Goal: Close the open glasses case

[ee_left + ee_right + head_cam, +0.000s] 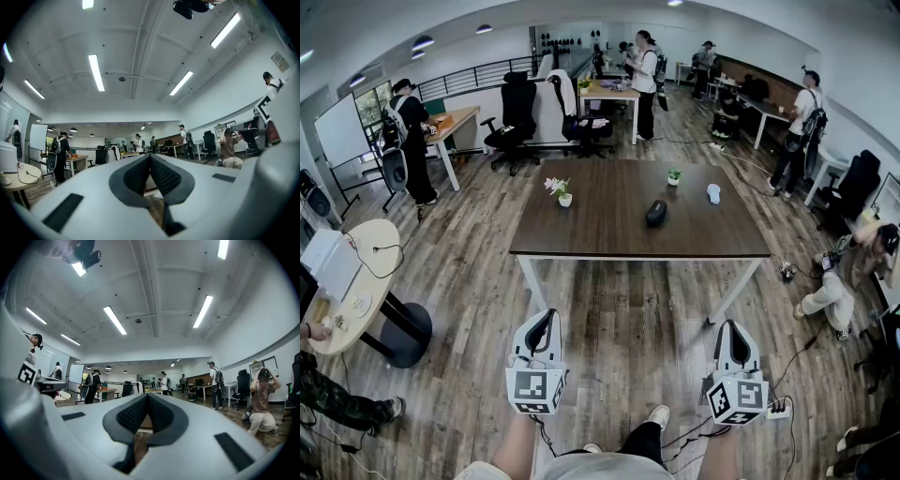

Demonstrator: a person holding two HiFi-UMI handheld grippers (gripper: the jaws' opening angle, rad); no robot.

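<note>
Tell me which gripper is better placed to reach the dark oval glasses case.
Right, marginally: the dark oval glasses case sits slightly nearer the right gripper than the left gripper. Both are shut, well short of the brown wooden table.

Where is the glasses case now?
In the head view the glasses case lies near the middle of the table, between the flower pot on its left and a white object on its right.
</note>
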